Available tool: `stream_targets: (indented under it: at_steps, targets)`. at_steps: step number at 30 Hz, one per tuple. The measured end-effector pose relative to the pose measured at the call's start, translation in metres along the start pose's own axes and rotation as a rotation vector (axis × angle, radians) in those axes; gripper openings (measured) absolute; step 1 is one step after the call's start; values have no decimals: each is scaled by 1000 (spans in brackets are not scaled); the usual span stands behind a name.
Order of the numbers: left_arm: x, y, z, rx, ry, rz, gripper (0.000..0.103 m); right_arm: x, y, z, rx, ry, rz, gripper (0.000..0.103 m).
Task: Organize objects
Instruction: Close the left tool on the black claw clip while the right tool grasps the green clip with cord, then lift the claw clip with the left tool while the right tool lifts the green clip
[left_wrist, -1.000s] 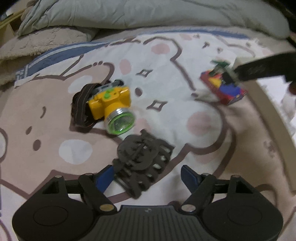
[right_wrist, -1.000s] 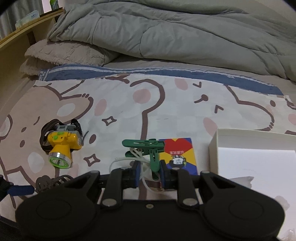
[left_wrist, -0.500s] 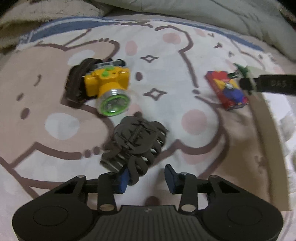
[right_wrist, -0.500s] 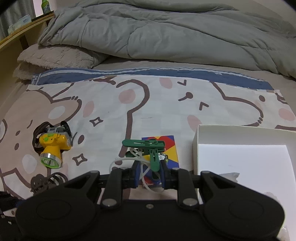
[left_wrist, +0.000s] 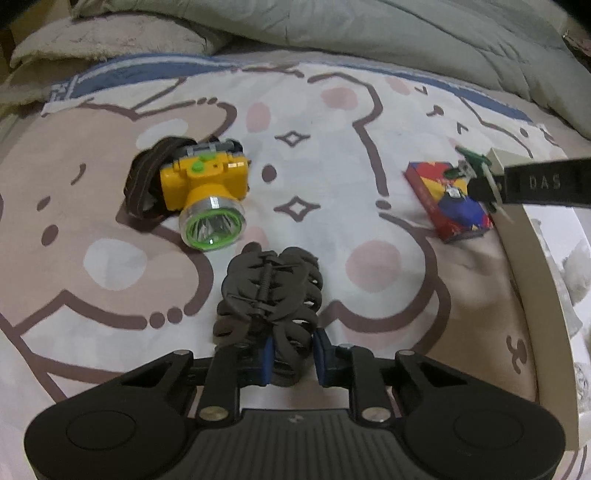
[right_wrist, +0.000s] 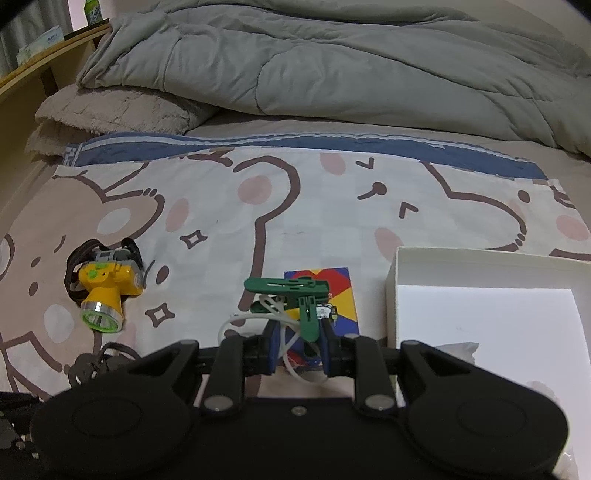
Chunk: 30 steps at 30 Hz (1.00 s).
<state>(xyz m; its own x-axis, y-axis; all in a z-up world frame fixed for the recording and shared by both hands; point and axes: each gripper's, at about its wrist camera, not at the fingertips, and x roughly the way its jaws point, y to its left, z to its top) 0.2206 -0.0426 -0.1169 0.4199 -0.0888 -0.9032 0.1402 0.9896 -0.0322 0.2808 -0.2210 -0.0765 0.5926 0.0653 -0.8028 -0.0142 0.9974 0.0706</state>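
**Inspector:** Bedding formed the work surface: a cartoon-bear sheet (left_wrist: 332, 155), with a grey duvet (right_wrist: 332, 66) heaped at the far end. Nearest the left gripper (left_wrist: 293, 356), its jaws were closing with the near teeth of a dark hair claw (left_wrist: 271, 291) between the blue pads; whether the pads were already pressing could not be settled.

**Assistant:** And the right?

**Inspector:** The right gripper (right_wrist: 297, 345) was clamped on a green clip (right_wrist: 295, 295) with a white cord (right_wrist: 255, 321) looped from it, held clear of the sheet. Just beyond its fingers lay a coloured card box (right_wrist: 332, 280).

**Assistant:** Advice for the step in hand?

**Inspector:** In my judgement, the left pads held only thin curved teeth. The claw would be safer seized nearer its hinge spring, squarely, and lifted slowly, since teeth may slip or flex.

**Assistant:** Anything further out?

**Inspector:** Beyond the left fingers and to their left sat a yellow headlamp (left_wrist: 207, 184) on its dark strap, untouched.

**Assistant:** Containers?

**Inspector:** One white box (right_wrist: 391, 291), open, to the right of the right fingers. It held something pale and crumpled (right_wrist: 458, 349), unidentifiable; the rest looked bare.
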Motion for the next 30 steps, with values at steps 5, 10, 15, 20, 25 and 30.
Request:
stream_targets:
  at_steps: [5, 10, 15, 20, 25, 30]
  targets:
    - [-8, 2, 3, -13, -35, 33, 19, 0, 0, -2, -14, 6, 6, 23]
    - [-23, 9, 7, -50, -84, 30, 4, -7, -1, -2, -17, -1, 6, 23]
    - [-38, 18, 8, -84, -116, 22, 4, -21, 0, -5, -30, -17, 17, 23]
    - [-56, 20, 5, -98, -147, 20, 4, -41, 6, -11, -59, -37, 36, 23]
    - [-79, 22, 1, -112, -192, 8, 4, -61, 12, -17, -88, -59, 51, 23]
    - [-101, 25, -4, -114, -235, 4, 4, -81, 17, -22, -110, -82, 65, 23]
